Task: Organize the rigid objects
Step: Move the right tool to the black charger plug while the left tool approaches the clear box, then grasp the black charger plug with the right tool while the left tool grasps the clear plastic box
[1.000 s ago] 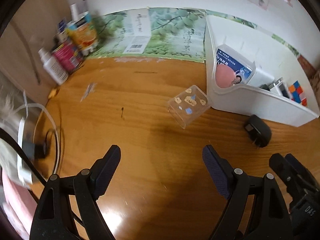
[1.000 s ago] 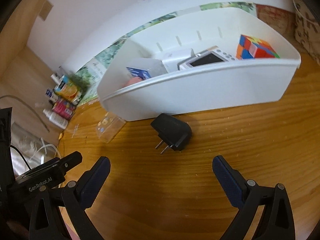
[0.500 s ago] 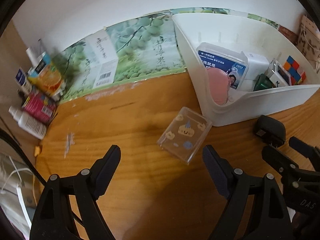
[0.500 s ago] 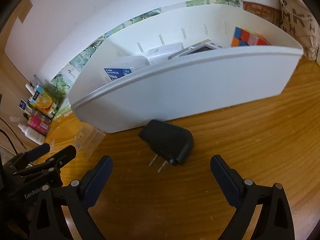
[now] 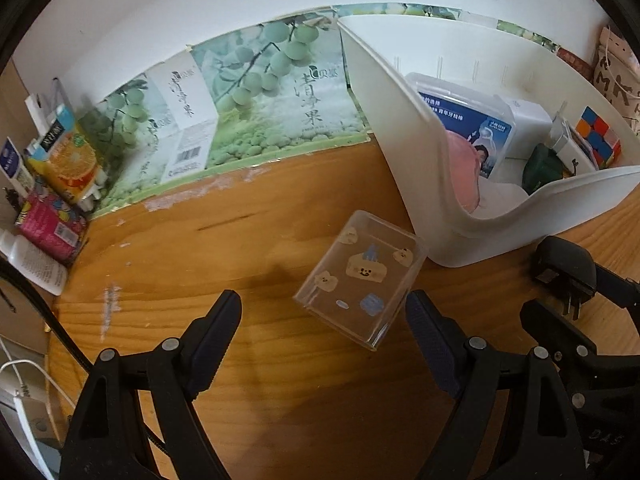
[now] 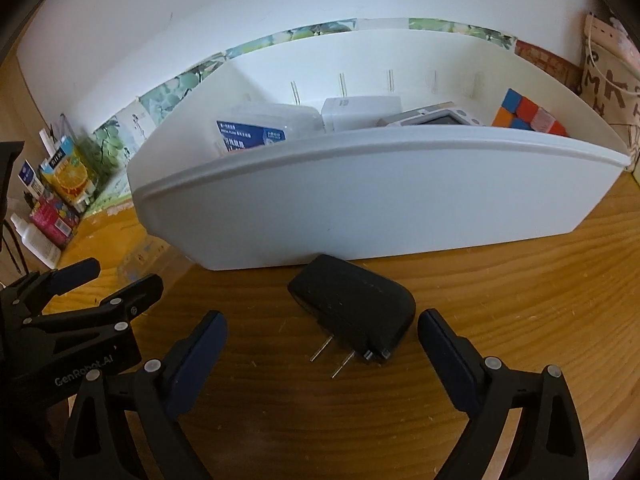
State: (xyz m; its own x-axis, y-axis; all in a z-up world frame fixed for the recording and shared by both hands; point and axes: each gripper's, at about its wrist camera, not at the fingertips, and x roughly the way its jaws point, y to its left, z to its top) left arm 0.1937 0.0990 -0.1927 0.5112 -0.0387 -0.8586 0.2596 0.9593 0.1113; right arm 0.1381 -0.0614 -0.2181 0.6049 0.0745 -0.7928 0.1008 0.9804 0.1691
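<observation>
My left tongs (image 5: 322, 322) gaped by clear box (image 5: 359, 276), seen there only, right tongs (image 6: 322, 334) closing, empty, before charger (image 6: 354, 308), bin (image 6: 360, 196) behind.

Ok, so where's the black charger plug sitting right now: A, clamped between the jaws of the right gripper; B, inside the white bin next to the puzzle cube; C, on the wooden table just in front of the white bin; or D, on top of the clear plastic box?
C: the black charger plug lies on the wooden table just in front of the white bin, prongs out, with nothing pressing on it.
</observation>
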